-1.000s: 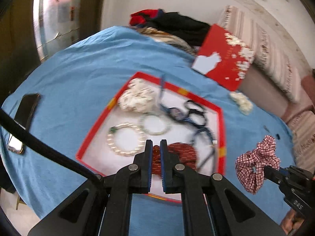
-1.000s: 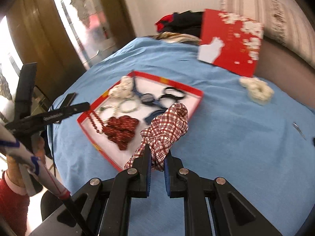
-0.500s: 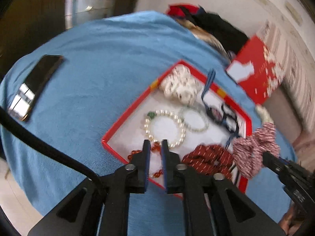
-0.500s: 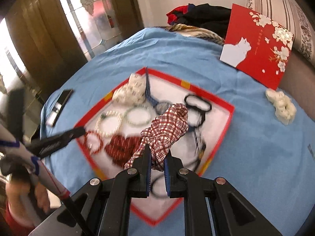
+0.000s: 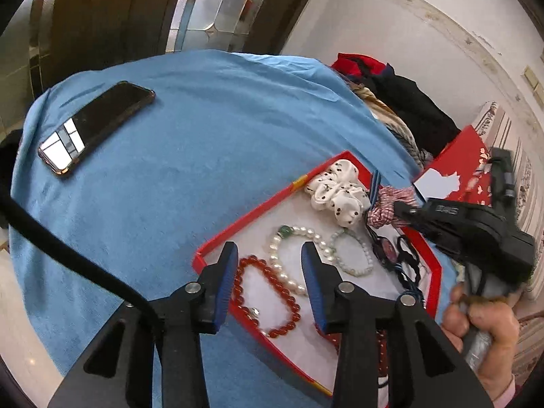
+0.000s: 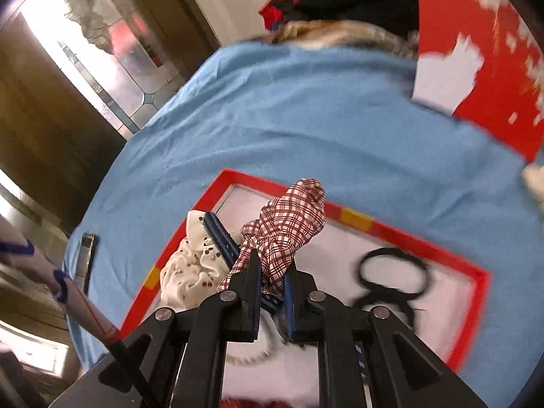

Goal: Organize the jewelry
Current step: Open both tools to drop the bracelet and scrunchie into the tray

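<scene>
Hovering with my left gripper (image 5: 268, 272) jaws parted and empty over the red bead bracelet (image 5: 268, 297) inside the shallow red-rimmed white tray (image 5: 244, 219); my right gripper (image 6: 272, 277) jaws pinch the red-and-white plaid fabric scrunchie (image 6: 289, 214) above that tray's (image 6: 401, 234) far corner

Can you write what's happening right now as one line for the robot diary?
left claw: open, over red bead bracelet | right claw: gripping plaid scrunchie over red tray
</scene>
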Tool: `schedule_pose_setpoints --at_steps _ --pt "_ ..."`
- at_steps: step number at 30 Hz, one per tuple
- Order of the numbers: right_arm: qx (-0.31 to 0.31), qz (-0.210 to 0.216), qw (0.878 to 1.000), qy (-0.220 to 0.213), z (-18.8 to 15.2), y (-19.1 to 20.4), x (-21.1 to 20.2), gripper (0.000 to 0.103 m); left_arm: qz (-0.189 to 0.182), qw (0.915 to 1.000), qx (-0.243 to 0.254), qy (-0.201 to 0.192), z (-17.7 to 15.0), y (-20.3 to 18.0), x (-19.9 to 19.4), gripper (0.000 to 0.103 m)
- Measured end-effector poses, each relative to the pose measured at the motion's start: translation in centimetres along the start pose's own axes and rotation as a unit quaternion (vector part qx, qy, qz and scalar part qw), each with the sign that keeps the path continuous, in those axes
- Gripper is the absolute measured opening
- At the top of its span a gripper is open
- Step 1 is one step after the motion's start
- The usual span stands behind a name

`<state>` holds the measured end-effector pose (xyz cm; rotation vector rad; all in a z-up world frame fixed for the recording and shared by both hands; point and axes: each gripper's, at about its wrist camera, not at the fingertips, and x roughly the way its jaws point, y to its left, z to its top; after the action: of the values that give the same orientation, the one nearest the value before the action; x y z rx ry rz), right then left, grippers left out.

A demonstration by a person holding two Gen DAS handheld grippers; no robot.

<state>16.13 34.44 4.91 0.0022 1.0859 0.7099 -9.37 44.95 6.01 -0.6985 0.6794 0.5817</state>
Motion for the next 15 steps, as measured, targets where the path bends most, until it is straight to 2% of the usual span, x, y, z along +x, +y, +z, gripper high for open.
schedule_pose_setpoints --at_steps 3,6,7,9,11,12,15 --pt "0.012 0.014 1.000 0.018 -0.3 0.0 1.7 0.012 0.003 1.0000 -0.004 -0.005 0.1 0.1 -0.1 0.038" --pt "-0.001 0.008 1.000 0.024 -0.6 0.5 2.3 0.015 0.003 1.0000 -0.006 -0.006 0.1 -0.1 -0.1 0.038" --pt "-0.008 0.001 1.000 0.024 -0.6 0.6 2.2 0.019 0.005 1.0000 -0.002 -0.006 0.1 -0.3 -0.1 0.039" --pt "-0.019 -0.012 1.000 0.021 -0.4 0.6 1.6 0.041 0.010 0.9999 0.005 -0.011 -0.1 -0.6 -0.3 0.043" --pt "-0.021 -0.021 0.999 0.013 -0.2 0.3 0.8 0.053 0.019 0.9995 0.013 -0.020 -0.1 -0.9 -0.5 0.051" --pt "-0.020 -0.023 0.999 0.009 -0.2 0.1 0.1 0.056 0.023 0.9993 0.014 -0.024 -0.2 -1.0 -0.7 0.053" --pt "-0.023 -0.026 0.999 0.004 -0.8 -0.6 -1.6 0.057 0.030 0.9990 0.015 -0.031 -0.3 -0.9 -0.9 0.055"
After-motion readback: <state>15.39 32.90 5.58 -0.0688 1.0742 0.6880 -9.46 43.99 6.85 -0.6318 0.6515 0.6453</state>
